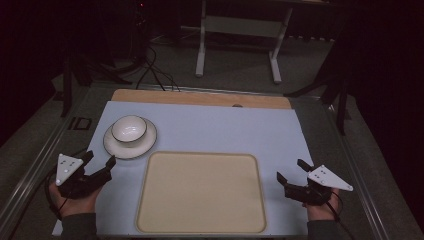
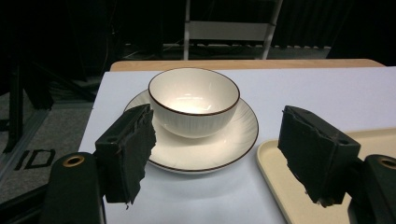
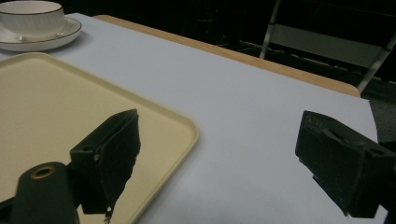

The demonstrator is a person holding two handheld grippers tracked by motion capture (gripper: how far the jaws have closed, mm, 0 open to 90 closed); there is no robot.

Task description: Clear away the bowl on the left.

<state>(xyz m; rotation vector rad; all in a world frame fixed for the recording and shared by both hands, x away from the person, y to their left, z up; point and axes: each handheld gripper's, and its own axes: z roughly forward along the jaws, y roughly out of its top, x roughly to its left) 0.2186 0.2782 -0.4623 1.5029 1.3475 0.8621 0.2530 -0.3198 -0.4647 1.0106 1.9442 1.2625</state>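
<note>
Sitting upright with its mouth facing up, the white bowl (image 1: 129, 129) with a dark rim rests on a white saucer (image 1: 131, 145) at the tabletop's (image 1: 210, 130) far left; round, it has no long axis. Fine ribs line its outside in the left gripper view. A cream tray (image 1: 201, 194) lies bare just beside the saucer, nearer the person. The left gripper (image 1: 100, 162) hovers near the saucer, fingers spread wide and holding nothing. The right gripper (image 1: 290, 172) is right of the tray, fingers likewise wide and empty.
</note>
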